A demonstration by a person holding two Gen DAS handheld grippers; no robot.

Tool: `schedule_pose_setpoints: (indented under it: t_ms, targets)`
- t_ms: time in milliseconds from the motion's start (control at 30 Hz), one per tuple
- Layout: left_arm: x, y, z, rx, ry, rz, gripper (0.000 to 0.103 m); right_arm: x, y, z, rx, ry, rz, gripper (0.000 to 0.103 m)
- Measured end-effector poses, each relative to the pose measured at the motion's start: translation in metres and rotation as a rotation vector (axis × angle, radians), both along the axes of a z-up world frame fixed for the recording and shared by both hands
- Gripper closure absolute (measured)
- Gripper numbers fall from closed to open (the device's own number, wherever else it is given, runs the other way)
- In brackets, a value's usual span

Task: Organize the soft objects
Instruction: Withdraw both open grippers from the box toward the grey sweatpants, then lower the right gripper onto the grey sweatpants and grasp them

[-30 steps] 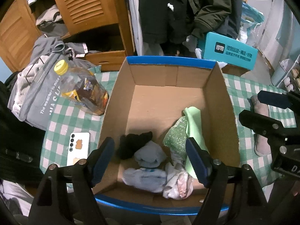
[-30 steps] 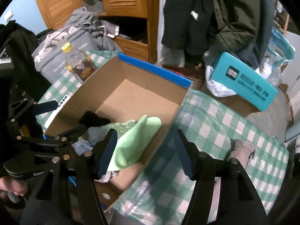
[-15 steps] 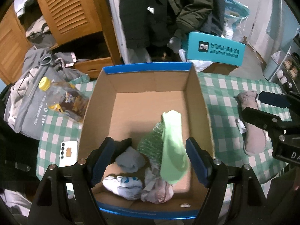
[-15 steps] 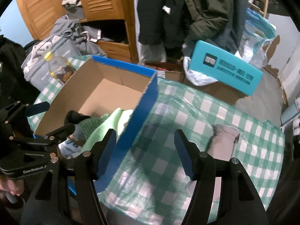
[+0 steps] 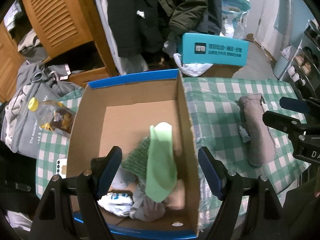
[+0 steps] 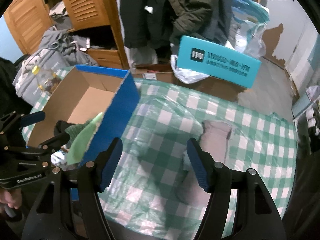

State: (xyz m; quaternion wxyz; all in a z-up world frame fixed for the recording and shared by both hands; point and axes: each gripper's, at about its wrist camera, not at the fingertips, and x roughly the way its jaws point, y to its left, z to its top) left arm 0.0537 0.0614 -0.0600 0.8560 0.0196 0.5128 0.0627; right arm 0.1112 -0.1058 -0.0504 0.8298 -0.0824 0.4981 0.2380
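- My left tool (image 5: 159, 173) hangs wide open and empty over the cardboard box (image 5: 185, 120), above the green cloth (image 5: 161, 165).
- My right tool (image 6: 155, 165) is open, empty, over the desk (image 6: 250, 140).
- The grey sock (image 5: 257, 132) lies near the desk's right edge.
- Only the left view shows the box's sock pile.

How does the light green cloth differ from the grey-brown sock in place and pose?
The light green cloth sits inside the cardboard box, propped over other soft items; the grey-brown sock lies flat outside it on the checked tablecloth. The cloth is bright and folded, the sock dull and stretched out. Neither is gripped.
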Motion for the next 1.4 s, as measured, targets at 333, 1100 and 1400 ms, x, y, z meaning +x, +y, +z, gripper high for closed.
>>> schedule_pose_setpoints:
  t_ms: [333, 1100, 1400]
  targets:
    - [0.01, -0.032, -0.003, 0.006, 0.013, -0.056, 0.023, 0.007, -0.037, -0.01, -0.011, 0.021, -0.069, 0.036]
    - [0.039, -0.094, -0.033, 0.013, 0.087, -0.156, 0.023, 0.026, -0.111, -0.053, -0.041, 0.108, -0.189, 0.035]
    - [0.054, -0.112, -0.057, 0.006, 0.139, -0.178, 0.023, 0.041, -0.128, -0.077, -0.018, 0.163, -0.217, 0.035]
